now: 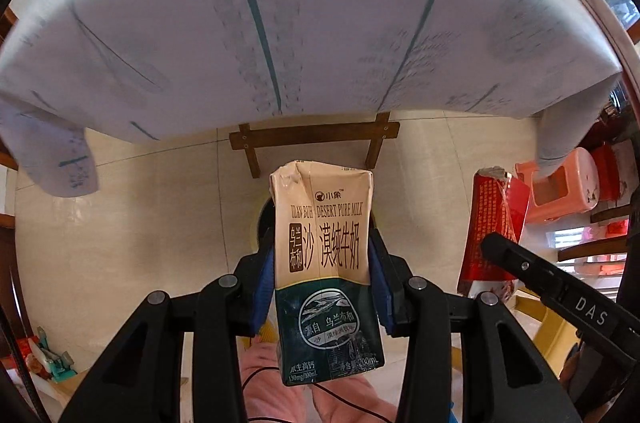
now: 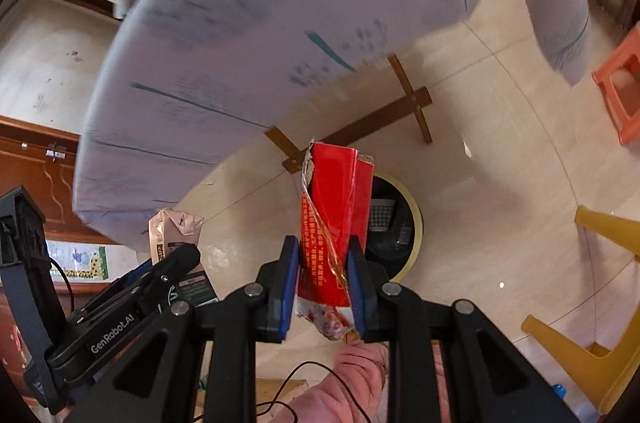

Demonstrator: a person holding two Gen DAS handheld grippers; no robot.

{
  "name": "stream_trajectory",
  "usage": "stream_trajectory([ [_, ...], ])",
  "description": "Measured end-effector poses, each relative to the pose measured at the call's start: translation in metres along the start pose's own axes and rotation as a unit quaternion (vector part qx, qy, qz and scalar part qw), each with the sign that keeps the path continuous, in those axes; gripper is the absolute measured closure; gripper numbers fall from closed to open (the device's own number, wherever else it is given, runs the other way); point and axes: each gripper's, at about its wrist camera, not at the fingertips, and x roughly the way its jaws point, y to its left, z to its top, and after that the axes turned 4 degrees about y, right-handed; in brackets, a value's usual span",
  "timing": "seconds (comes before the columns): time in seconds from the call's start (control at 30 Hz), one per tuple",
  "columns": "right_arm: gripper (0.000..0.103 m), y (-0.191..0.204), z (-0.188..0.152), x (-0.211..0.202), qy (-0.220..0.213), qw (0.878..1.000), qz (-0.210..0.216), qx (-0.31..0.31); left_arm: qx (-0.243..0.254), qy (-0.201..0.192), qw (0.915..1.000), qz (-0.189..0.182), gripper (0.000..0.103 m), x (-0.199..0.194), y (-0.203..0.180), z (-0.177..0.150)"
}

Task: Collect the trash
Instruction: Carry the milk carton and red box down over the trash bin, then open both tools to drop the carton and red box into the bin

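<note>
blue pads of the left gripper (image 1: 322,287) clamp a milk carton (image 1: 326,263) on its two side faces, the carton standing upright between them, cream above and dark green below. black linkage arms run from the pads toward the lens. right gripper (image 2: 323,287), seen from its own camera, is clamped on a torn red packet (image 2: 334,223), its pads pressing the packet's sides; a loose strip of clear film hangs down the red face. each gripper appears in the other's view: the right one with its packet at the right edge of the left view, the left one with the carton at lower left of the right view. beyond and below both held items, a dark round bin (image 2: 394,227) with a pale yellow rim stands on the tiled floor (image 1: 140,223); the carton hides most of it in the left view. above, blurred, a table under a pale printed cloth (image 1: 300,15), with a wooden frame beneath. pink sleeve (image 2: 352,379) at the lower edge; pink stool (image 1: 560,183) and yellow stool (image 2: 592,351) to the right.
</note>
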Motion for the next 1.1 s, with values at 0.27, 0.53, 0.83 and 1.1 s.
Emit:
stream_trajectory([
  [0.27, 0.080, -0.016, 0.000, 0.059, 0.015, 1.000, -0.001, 0.020, 0.014, 0.006, 0.9997, 0.016, 0.045, 0.073, 0.012, 0.007],
  [0.53, 0.079, -0.007, -0.002, 0.097, 0.033, 0.999, -0.004, 0.012, -0.001, 0.015, 0.9996, 0.024, 0.044, 0.100, 0.041, 0.008],
  [0.83, 0.069, 0.021, 0.003, 0.125, 0.046, 0.998, -0.036, -0.021, 0.002, -0.012, 0.9993, 0.036, 0.044, 0.091, 0.063, 0.010],
  [1.1, 0.049, 0.039, 0.005, 0.123, 0.039, 0.997, -0.048, -0.035, -0.015, -0.023, 0.9989, 0.040, 0.044, 0.078, 0.082, 0.015],
])
